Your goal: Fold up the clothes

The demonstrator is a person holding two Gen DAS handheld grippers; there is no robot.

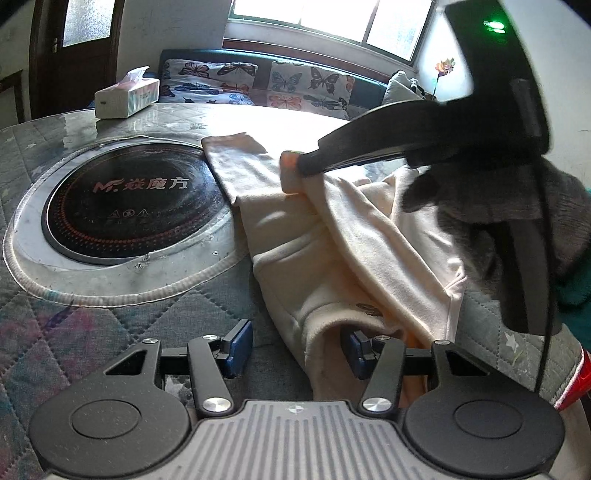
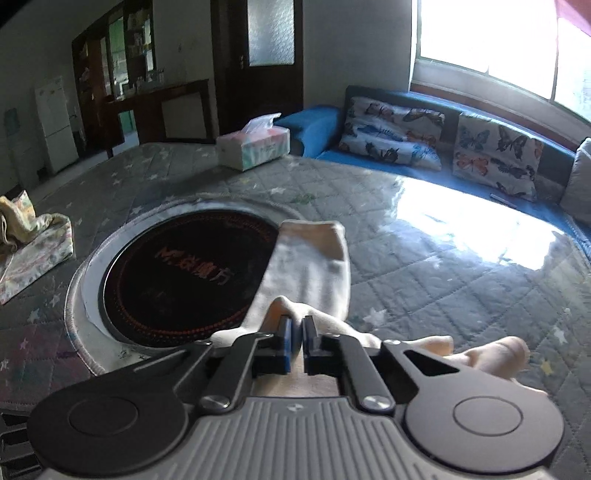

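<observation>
Garment: cream trousers (image 1: 332, 236) lie on a quilted table cover (image 1: 110, 325), one leg stretched away toward the window, its cuff overlapping the rim of a round black cooktop (image 1: 125, 203).
Right gripper: the right gripper (image 2: 295, 341) has its blue-padded fingers pressed nearly together on a raised fold of the cream cloth; in the left wrist view its black fingers come in from the upper right and pinch a bunched edge of the trousers lifted off the table.
Left gripper: the left gripper (image 1: 297, 347) is spread wide, low over the near end of the trousers; a fold of cloth sits between its fingers, touching neither pad as far as can be seen.
Hand: a grey knitted glove (image 1: 517, 206) grips the right gripper's handle, with a teal sleeve behind it.
Cooktop: set into the table inside a pale ring, with red lettering at its centre.
Table cover: grey, star-patterned, under a clear glossy sheet that reflects the window.
Tissue box: a white tissue box (image 2: 255, 147) stands on the far side of the table, well apart from the trousers.
Other cloth: a pale patterned cloth (image 2: 29, 243) lies crumpled at the table's left edge.
Background: a blue bench (image 2: 406, 103) with butterfly-print cushions (image 2: 391, 129) runs under a bright window (image 1: 332, 18).
</observation>
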